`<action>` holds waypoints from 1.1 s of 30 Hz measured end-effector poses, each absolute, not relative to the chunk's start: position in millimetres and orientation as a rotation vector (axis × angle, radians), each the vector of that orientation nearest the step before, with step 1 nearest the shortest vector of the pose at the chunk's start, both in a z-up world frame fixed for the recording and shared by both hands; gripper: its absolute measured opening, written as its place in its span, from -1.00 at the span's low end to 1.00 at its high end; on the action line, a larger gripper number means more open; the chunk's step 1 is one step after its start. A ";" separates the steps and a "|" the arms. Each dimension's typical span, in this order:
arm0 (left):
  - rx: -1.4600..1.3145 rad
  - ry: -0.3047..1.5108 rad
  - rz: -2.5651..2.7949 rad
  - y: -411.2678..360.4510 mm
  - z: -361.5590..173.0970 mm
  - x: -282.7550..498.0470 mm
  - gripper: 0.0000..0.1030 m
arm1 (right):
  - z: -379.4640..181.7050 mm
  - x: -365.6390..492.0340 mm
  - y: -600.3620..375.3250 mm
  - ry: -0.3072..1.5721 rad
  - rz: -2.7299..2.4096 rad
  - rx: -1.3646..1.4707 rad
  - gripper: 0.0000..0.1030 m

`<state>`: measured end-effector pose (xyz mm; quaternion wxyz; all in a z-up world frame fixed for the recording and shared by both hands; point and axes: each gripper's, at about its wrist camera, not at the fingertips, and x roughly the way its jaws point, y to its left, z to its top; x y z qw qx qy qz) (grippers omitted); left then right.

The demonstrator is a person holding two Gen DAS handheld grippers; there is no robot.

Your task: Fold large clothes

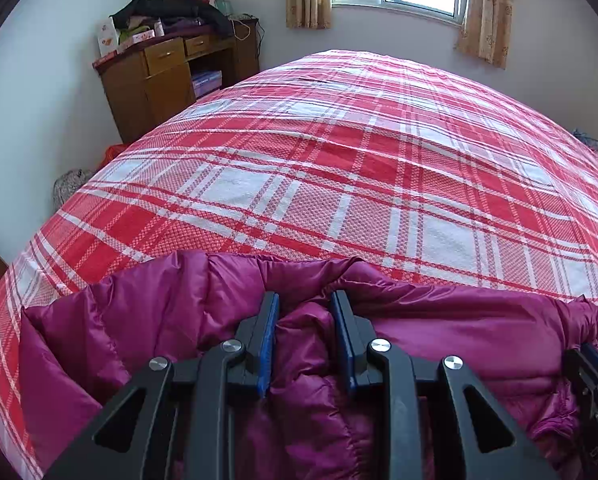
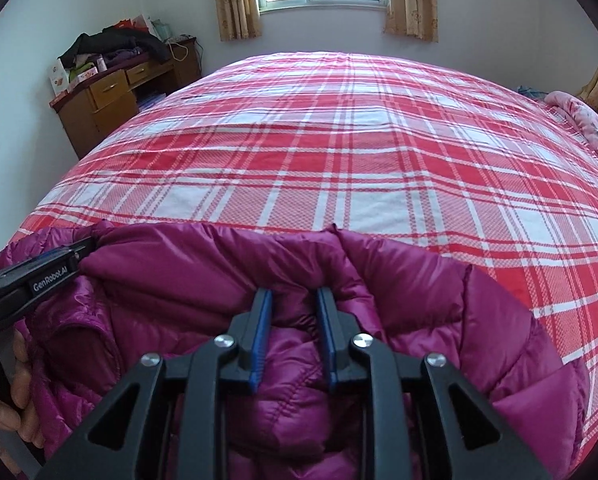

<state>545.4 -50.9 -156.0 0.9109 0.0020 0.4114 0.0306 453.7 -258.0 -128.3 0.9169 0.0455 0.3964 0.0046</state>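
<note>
Jacket (image 2: 227, 276) on bed (image 2: 339, 152), near edge

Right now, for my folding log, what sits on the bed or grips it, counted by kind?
Magenta quilted puffer jacket: 1
Red-and-white plaid bedspread: 1
Pink floral blanket: 1
Black two-finger grippers, left gripper and right gripper, each clamping jacket fabric: 2
Total: 5

Magenta puffer jacket (image 1: 171, 320) between left gripper (image 1: 305, 300) fingers (image 1: 269, 320)
</note>
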 end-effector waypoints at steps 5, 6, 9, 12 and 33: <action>0.060 0.836 0.085 -57.8 -158.5 549.0 -0.43 | -127.7 454.0 -256.6 0.819 0.008 0.086 -0.50; 0.061 0.834 0.085 -57.2 -158.5 549.1 -0.43 | -127.2 453.8 -256.4 0.821 0.008 0.086 -0.49; 0.049 0.833 0.079 -55.1 -158.8 549.4 -0.43 | -118.0 448.3 -256.0 0.820 -0.012 0.074 -0.50; 0.044 0.830 0.076 -54.6 -158.8 549.1 -0.43 | -105.2 433.5 -255.8 0.769 -0.068 0.014 -0.47; -0.016 0.825 0.029 -45.6 -148.6 541.9 -0.43 | -130.8 442.4 -267.1 0.825 -0.078 0.035 -0.23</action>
